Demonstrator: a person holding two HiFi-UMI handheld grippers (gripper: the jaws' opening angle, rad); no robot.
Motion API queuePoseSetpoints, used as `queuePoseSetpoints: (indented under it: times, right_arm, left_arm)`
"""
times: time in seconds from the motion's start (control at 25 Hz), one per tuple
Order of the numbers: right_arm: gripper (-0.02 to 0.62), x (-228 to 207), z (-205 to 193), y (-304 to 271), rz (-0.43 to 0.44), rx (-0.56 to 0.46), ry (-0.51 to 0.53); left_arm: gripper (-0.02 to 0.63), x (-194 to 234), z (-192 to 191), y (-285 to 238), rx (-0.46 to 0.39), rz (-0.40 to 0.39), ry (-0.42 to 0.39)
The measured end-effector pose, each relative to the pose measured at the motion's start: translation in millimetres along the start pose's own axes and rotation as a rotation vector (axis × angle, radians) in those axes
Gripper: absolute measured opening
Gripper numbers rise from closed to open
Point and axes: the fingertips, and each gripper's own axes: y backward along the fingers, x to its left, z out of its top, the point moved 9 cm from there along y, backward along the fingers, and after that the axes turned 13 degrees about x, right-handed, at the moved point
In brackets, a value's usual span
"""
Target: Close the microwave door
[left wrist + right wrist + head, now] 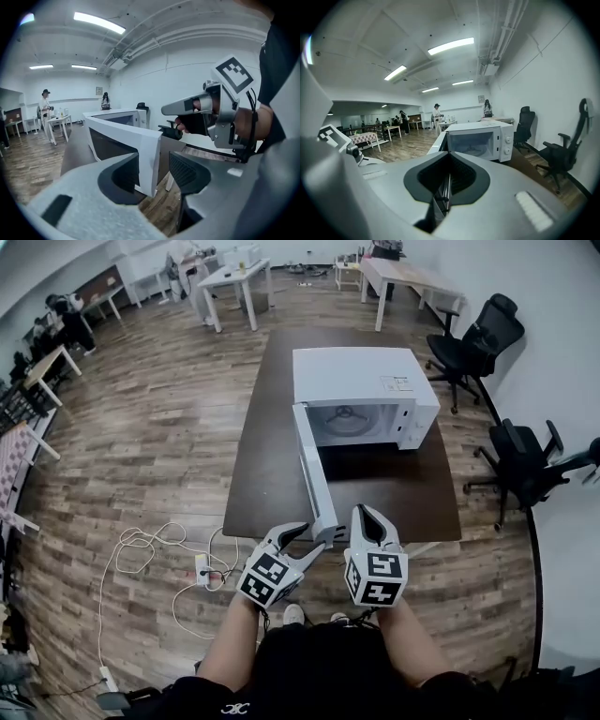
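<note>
Head view: the microwave stands on a dark worktop. Its door is swung fully open towards the person, the free end near the worktop's front edge. The left claw is spread wide at that free end; the right claw is pressed together just beside it. Left gripper view: the left claw is wide, and the door's white edge shows in the gap, with neither pad pressing on it. Right gripper view: the right claw is closed on nothing, with the microwave ahead and its cavity exposed.
</note>
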Motion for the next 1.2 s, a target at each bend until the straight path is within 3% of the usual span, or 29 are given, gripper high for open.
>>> queuePoseSetpoints:
  times: [0.28,0.4,0.56,1.2]
  right_arm:
    - [0.012,-4,-7,2,-0.09,0.005,-0.028]
    - [0.012,-5,-9,6,-0.127,0.006,-0.046]
    - [0.012,-6,-13,10,-0.177,0.001,-0.071]
    - [0.012,-39,-33,40,-0.314,0.004,-0.159]
  left_arm:
    - [0.203,16,0,-21,0.033,-0.032,-0.073]
    - [0.156,19,0,-24,0.03,-0.051,-0.089]
    - [0.149,19,3,-31,0.022,-0.078,-0.114]
    - [0.144,-7,37,-78,0.002,-0.036,-0.056]
